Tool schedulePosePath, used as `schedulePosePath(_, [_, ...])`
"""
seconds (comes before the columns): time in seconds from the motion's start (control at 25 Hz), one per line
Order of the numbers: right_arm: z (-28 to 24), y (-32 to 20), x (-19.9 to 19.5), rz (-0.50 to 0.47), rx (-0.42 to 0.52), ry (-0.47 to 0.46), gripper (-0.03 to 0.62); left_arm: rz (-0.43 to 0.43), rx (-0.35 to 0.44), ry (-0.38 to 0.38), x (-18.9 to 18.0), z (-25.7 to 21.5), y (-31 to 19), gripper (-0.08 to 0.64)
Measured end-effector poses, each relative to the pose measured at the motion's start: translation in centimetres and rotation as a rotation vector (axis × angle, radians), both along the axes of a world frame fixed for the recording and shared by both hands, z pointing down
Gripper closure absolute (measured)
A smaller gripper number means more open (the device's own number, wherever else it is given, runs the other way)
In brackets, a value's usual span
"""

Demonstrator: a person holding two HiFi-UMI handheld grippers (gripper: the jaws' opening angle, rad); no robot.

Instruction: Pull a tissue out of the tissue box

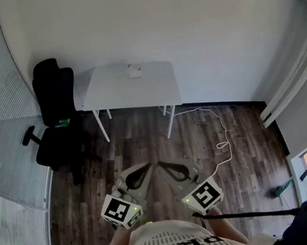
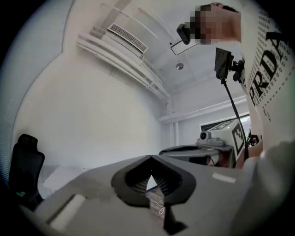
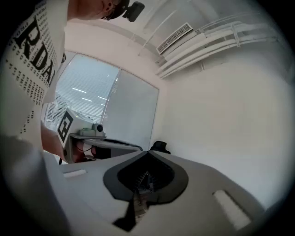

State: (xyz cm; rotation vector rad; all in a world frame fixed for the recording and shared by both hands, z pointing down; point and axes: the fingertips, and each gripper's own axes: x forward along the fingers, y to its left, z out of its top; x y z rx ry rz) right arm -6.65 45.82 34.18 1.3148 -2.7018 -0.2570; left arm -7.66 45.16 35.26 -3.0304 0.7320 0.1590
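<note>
My left tongs (image 1: 144, 171) and right tongs (image 1: 169, 168) both closed, empty. Target small white tissue box (image 1: 134, 70) on white rectangular table (image 1: 108, 94), well apart (dark wood floor (image 1: 202, 140) between). Advise: walk closer, open one pair, pinch top sheet only.

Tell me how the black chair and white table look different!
The black office chair is dark; the white rectangular table is pale. The chair has a tall back and armrests; the table has a flat top on thin legs. Both stand on the wood floor by the wall.
</note>
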Motion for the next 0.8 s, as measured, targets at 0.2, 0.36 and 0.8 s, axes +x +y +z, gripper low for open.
schedulePosePath(0.2, [0.1,0.3,0.0,-0.003,-0.013,-0.008,0.583,-0.011,-0.020,-0.007,-0.1,-0.1,0.3,0.563])
schedulePosePath(0.36, [-0.5,0.5,-0.2,-0.010,0.001,-0.056,0.583,0.000,-0.018,-0.003,-0.3,-0.1,0.5,0.563])
schedulePosePath(0.8, [-0.4,0.9,-2.5,-0.040,-0.008,-0.050,0.583,-0.011,-0.018,0.005,-1.8,-0.3,0.9,0.563])
